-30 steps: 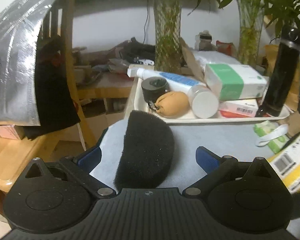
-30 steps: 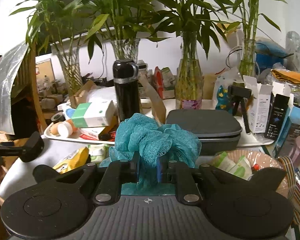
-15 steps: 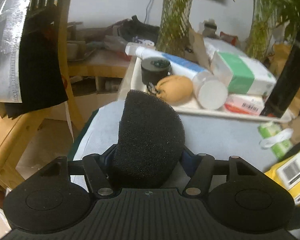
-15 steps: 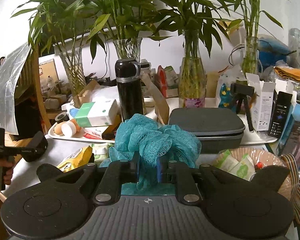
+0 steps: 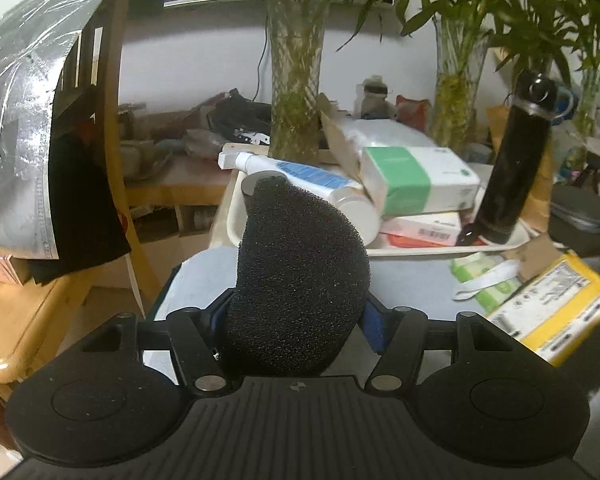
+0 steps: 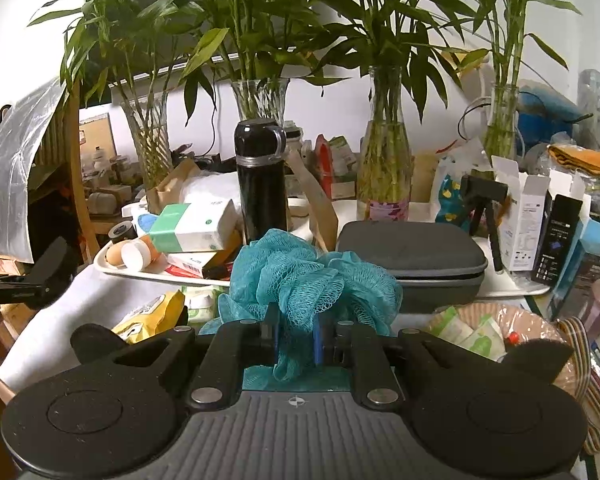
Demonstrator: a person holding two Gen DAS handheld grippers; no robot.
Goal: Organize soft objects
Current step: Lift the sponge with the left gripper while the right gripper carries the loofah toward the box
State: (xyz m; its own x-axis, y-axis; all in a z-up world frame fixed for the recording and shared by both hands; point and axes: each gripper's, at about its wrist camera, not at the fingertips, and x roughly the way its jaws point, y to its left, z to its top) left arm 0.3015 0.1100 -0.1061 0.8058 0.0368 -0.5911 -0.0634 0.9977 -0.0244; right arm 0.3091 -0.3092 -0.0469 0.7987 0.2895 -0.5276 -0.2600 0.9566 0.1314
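While the left gripper is clamping the black sponge upright above the table, its jaws having just closed on it, the right gripper is pinching the teal mesh pouf, nearer the woven basket.

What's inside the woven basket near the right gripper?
The woven basket holds pale green and white packets and something small and red. The right gripper covers its near side, so anything deeper is hidden.
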